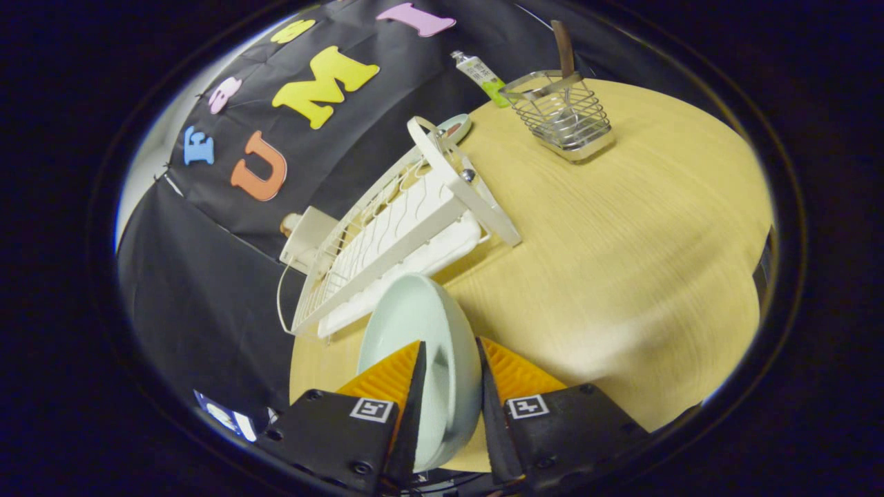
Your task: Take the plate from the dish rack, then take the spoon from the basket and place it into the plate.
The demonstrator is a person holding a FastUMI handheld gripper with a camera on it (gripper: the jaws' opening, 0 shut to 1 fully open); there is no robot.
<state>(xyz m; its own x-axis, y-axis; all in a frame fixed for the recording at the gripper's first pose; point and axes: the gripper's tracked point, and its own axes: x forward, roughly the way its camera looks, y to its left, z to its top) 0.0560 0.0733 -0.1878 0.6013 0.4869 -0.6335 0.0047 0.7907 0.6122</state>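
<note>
A pale blue-green plate (414, 324) stands on edge between my fingers, and my gripper (450, 359) is shut on its rim. The plate hangs above the wooden table (621, 262), just in front of the white wire dish rack (400, 228), which stands tilted in this view. Far beyond the fingers, a metal wire basket (563, 117) stands on the table. A spoon (564, 52) with a brown handle sticks up out of it.
A green and white tube (481, 76) lies behind the basket by the black cloth wall. A small round dish (456, 128) sits at the rack's far end. A white box (307, 235) with a cable is beside the rack. Bare tabletop stretches between rack and basket.
</note>
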